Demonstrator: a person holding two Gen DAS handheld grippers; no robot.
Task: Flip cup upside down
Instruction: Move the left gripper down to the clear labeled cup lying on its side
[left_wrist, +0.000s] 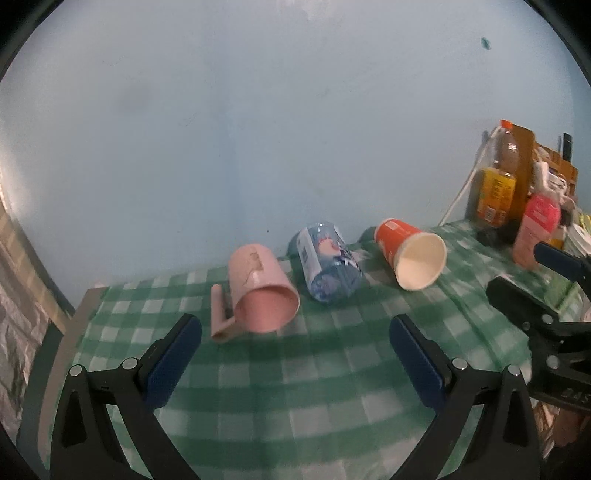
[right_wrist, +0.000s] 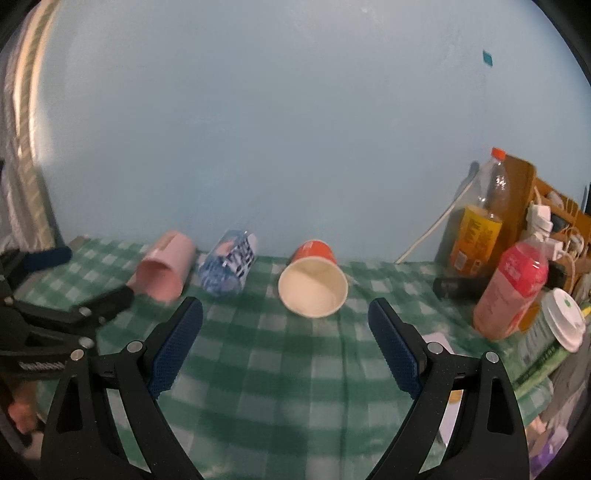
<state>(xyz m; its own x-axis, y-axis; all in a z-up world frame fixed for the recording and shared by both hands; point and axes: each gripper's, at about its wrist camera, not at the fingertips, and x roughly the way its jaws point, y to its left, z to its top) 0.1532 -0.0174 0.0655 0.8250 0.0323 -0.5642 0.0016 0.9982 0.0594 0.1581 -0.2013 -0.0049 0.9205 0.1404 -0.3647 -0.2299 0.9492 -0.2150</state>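
On the checked worktop (right_wrist: 295, 369) three cups lie sideways; both tongs (left_wrist: 295, 343) (right_wrist: 286, 332) open, I should grip the orange cup (right_wrist: 313, 284) across its wall.

- The blue patterned cup (right_wrist: 229, 267) ahead of the right gripper's (right_wrist: 285, 334) left jaw was smeared by motion; its print could not be read.
- The pink mug's (right_wrist: 164, 271) handle was hidden in the right wrist view (the left gripper's (right_wrist: 70, 280) dark finger crossed in front).
- Right of the left gripper's (left_wrist: 295, 354) jaws, the right gripper (left_wrist: 546, 284) was cut off by the frame edge.
- Labels on the tall bottle (right_wrist: 476, 229) and pink bottle (right_wrist: 511, 284) were too small to read.
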